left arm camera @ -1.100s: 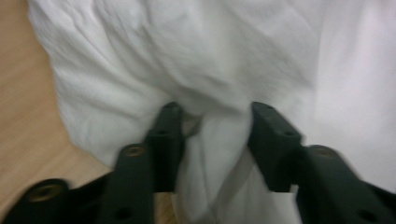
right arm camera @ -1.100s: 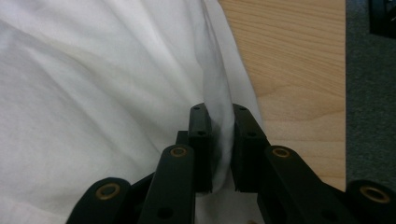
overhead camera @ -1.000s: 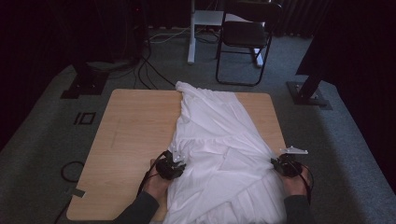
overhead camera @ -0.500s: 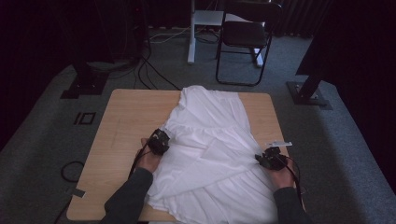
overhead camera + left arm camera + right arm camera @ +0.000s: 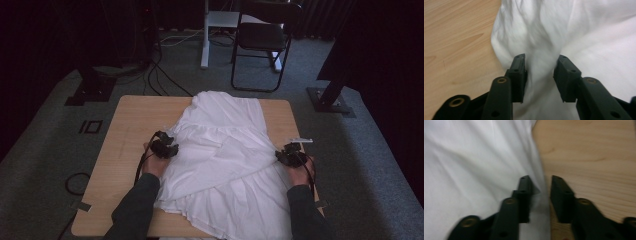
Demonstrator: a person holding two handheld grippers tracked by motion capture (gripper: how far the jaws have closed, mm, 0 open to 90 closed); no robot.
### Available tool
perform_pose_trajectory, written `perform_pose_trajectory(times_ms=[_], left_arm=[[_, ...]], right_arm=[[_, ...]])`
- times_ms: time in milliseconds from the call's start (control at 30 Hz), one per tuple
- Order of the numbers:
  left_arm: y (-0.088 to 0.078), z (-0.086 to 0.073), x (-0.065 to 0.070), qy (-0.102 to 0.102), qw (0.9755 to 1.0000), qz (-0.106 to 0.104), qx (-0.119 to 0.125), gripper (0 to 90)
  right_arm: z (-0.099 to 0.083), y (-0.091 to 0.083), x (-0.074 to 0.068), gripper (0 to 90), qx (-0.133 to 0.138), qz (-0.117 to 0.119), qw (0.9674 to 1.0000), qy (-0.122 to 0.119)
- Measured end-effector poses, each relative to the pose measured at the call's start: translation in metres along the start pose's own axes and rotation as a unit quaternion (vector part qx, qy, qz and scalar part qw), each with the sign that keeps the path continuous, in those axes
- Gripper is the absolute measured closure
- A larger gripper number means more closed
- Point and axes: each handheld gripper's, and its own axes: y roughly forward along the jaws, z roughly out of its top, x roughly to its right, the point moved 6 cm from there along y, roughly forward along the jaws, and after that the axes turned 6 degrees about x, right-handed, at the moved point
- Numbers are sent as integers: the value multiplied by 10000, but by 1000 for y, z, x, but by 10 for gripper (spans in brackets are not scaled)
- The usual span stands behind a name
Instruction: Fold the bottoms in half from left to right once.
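Jaws astride white garment (image 5: 225, 150) edges

Grey carpet floor (image 5: 45, 150), black chair (image 5: 262, 37), dark surroundings

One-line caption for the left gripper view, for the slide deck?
Left gripper, jaws just opening, straddles a fold of white garment beside the bare wooden table.

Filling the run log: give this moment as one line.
item: white garment on table | left tool: opening, cloth between jaws | right tool: opening at garment edge
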Motion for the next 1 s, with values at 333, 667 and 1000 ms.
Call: perform_pose_trajectory(times_ms=[333, 667, 1000], left_arm=[[-49, -12, -4, -351, 9976, -285, 527, 559], [-87, -36, 14, -558, 9917, -734, 892, 486], [-98, -76, 28, -699, 9910, -966, 605, 472]], right_arm=[[47, -16, -73, 483, 595, 1093, 9912, -451], [59, 29, -132, 342, 268, 1783, 9809, -728], [43, 31, -134, 785, 7, 1934, 9758, -1024]])
